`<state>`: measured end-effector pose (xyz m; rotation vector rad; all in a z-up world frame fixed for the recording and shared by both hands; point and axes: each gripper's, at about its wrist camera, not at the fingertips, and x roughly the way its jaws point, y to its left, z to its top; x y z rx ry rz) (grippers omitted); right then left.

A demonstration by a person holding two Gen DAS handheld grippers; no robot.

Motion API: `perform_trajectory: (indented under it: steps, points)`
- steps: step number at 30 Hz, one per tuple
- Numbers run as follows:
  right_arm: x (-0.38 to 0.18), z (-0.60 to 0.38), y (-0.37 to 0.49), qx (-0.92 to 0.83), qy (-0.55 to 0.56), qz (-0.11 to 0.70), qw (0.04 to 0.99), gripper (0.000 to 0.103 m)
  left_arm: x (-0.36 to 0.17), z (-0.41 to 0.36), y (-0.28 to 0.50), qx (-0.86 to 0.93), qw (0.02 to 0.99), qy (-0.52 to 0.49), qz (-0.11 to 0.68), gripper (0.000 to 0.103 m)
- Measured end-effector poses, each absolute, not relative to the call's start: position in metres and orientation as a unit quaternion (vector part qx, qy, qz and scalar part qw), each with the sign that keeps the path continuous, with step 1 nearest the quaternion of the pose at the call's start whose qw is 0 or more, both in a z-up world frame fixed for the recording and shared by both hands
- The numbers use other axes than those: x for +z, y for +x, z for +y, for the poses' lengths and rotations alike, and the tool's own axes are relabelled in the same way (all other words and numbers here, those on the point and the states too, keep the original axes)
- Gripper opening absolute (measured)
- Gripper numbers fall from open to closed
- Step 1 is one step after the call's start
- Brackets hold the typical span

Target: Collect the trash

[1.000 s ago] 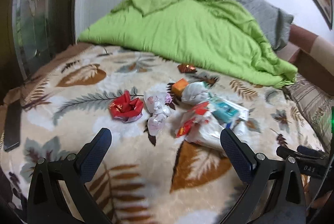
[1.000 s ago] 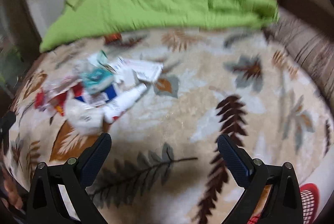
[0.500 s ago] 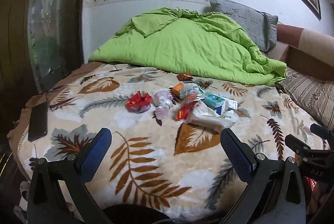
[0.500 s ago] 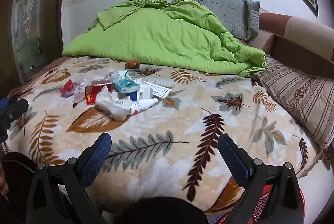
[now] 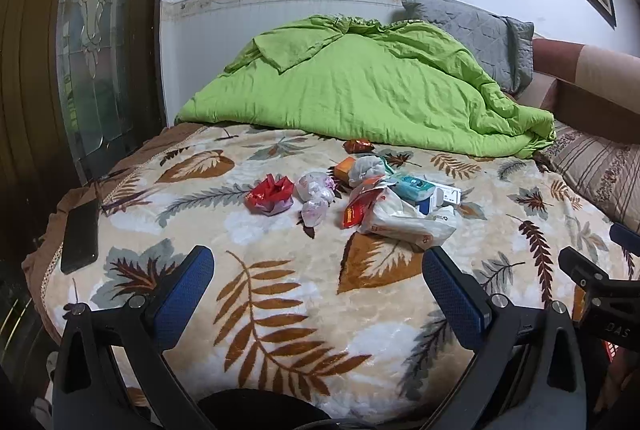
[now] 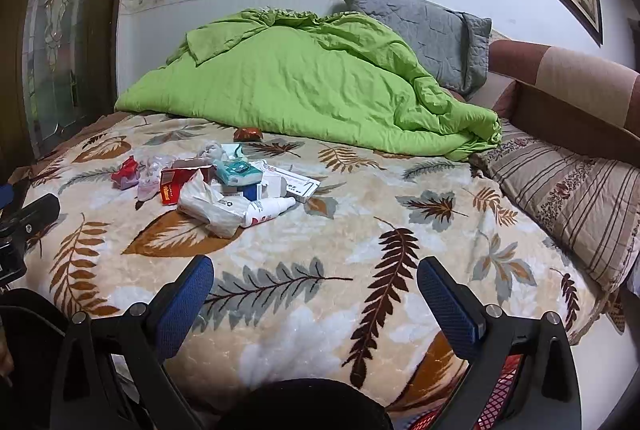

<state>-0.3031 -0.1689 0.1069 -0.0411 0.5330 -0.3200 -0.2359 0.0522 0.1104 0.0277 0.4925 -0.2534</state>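
None of the trash looks collected yet, judging by the frames: whole pile [image 5: 360,193] sits on the bed blanket [image 5: 280,290], ahead of the left claw [image 5: 318,282] and slightly right of its centre line; from the right claw [image 6: 316,286] it lies ahead and well to the left. Both claws spread wide, holding nothing, hovering near the bed's front edge, well apart from the pile.

Pile contents, as far as can be told:
- red crumpled wrapper [image 5: 270,194], leftmost
- clear crumpled bags [image 5: 315,195] just beside it
- orange item [image 5: 345,165] and grey-white wad [image 5: 366,167] behind
- red packet [image 5: 357,207]
- white plastic bag [image 5: 404,220], nearest the left claw
- teal tissue pack [image 6: 239,171] on top of boxes
- white spray bottle [image 6: 269,209], lying flat, touching the white bag
- flat white carton [image 6: 298,183], right edge of pile
- small red-brown wrapper [image 5: 359,145] apart from pile, near the green quilt [image 5: 360,97]

Red mesh basket [image 6: 500,402] shows below the right claw, off the bed — likely the bin, not sure. Nothing seen inside it, mostly hidden.

Black phone [image 5: 80,236] at far left of bed, probably not trash.

Writing: "DAS" on the other claw's body [image 5: 618,328] in the left view. Recycling-type mark on the white bag; packet and carton print too small to read.

Left to do: everything, judged from this.
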Motion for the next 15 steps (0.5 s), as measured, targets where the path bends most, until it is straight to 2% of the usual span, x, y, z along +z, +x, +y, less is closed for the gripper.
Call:
perform_trajectory:
  steps: [15]
  points:
    - [0.1065, -0.1751, -0.3008, -0.158, -0.013, 0.274, 0.949, 0.103, 0.1046, 0.0499, -0.228, -0.126, 0.958, 0.012, 0.259, 0.103]
